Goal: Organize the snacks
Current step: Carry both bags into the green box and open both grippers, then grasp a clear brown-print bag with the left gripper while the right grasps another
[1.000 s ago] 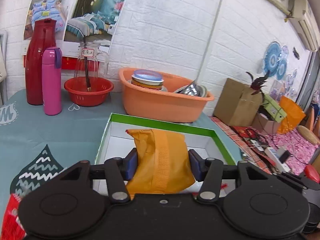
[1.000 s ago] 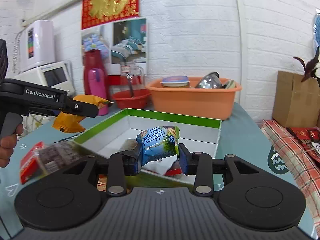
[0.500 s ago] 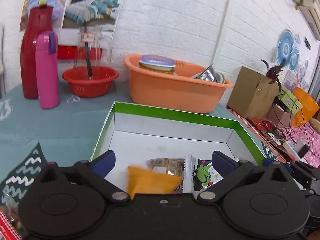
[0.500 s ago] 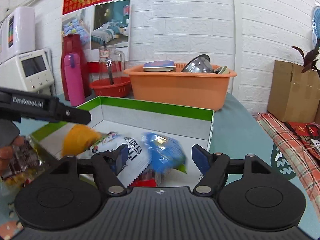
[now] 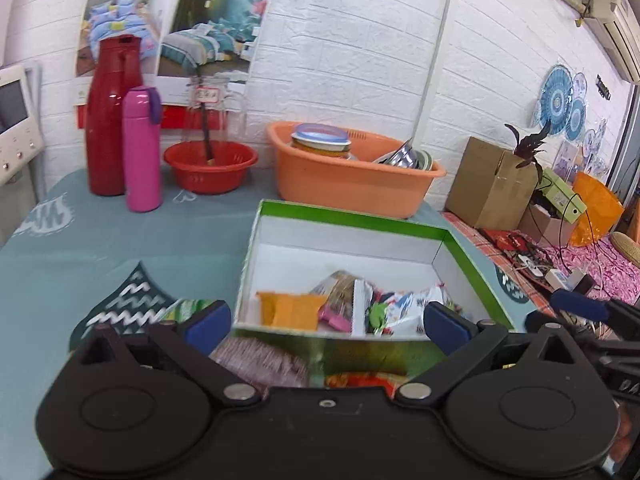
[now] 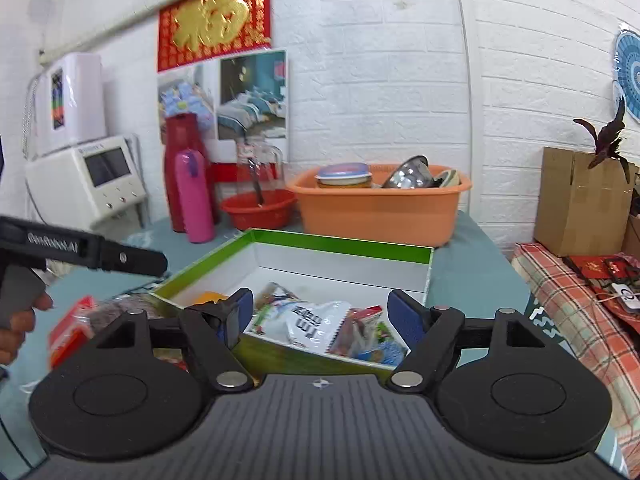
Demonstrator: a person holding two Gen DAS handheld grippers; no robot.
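A green-rimmed white box (image 5: 352, 216) (image 6: 344, 242) sits on the teal tablecloth and holds several snack packets. Among them lie an orange packet (image 5: 290, 310) at the near left, a white packet (image 6: 316, 322) and a blue packet (image 6: 380, 354) at the near right. My left gripper (image 5: 326, 320) stands open just in front of the box's near wall, nothing between its blue pads. My right gripper (image 6: 322, 314) is open too, over the box's near edge, empty. More snack packets (image 5: 256, 360) (image 6: 70, 332) lie on the cloth outside the box.
Behind the box stand an orange tub (image 5: 352, 172) with dishes, a red bowl (image 5: 210, 164), a pink bottle (image 5: 142, 148) and a red flask (image 5: 110, 116). A cardboard carton (image 5: 492, 184) and clutter lie at the right. The left gripper's body (image 6: 80, 254) and a hand (image 6: 16, 320) are at left.
Both grippers opened and let go: the orange packet and the blue packet dropped into the box. Both grippers then drew back toward the box's near edge.
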